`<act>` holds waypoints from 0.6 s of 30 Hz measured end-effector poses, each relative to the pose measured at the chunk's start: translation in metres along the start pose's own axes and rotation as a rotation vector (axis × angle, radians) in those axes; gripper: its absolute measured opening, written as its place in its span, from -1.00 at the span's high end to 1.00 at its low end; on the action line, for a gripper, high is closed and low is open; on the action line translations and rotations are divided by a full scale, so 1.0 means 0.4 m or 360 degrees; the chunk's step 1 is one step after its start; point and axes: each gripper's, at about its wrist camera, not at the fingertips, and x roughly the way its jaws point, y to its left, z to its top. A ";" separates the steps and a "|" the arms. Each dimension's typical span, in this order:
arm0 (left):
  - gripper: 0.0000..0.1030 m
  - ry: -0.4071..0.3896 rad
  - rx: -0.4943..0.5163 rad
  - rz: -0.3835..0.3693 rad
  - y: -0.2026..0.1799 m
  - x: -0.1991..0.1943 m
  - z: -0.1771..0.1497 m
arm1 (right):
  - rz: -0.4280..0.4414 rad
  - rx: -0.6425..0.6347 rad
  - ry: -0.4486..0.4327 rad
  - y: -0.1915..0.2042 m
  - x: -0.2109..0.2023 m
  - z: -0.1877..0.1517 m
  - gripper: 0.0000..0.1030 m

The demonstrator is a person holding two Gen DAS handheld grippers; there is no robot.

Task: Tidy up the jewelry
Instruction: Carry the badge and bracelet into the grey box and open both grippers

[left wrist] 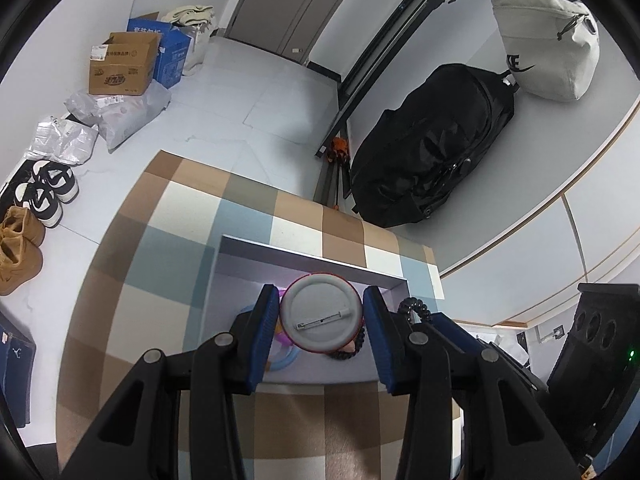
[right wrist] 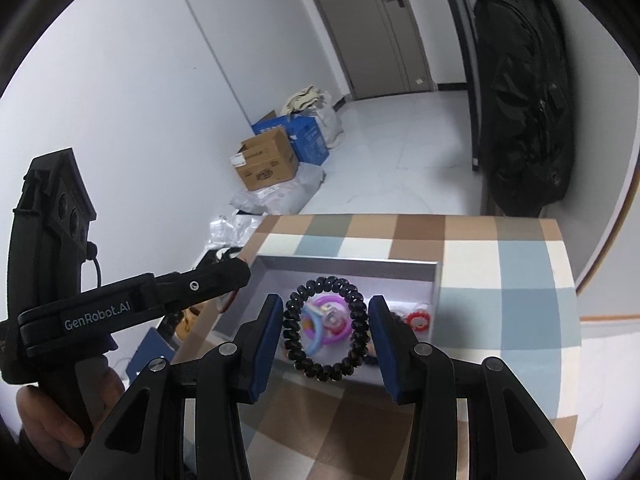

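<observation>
left gripper [left wrist: 322,320]: clamped on a round badge [left wrist: 320,314], pin side up, held over the tray [left wrist: 312,254]
right gripper [right wrist: 325,328]: pads pinch a black bead bracelet [right wrist: 325,328], held upright above the tray's near edge
tray: grey, on checked cloth [right wrist: 500,308]; holds rings [right wrist: 324,320] and a red piece [right wrist: 417,319]
step: both items lifted, being carried for sorting
next: pick a free spot for each, lower, then loosen pads; destination unclear from here

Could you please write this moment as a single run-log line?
left gripper: shut on round pin badge | right gripper: shut on black coil bracelet | both above grey tray | tray holds other trinkets
</observation>
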 end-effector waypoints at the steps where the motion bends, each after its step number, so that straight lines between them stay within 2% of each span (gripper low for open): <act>1: 0.27 0.0014 0.0000 0.0003 0.000 0.009 0.001 | 0.0000 0.0020 0.0003 -0.008 0.003 0.003 0.17; 18: 0.27 0.0129 -0.0074 0.0014 0.012 0.080 0.014 | 0.0017 0.0168 0.0074 -0.076 0.059 0.019 0.17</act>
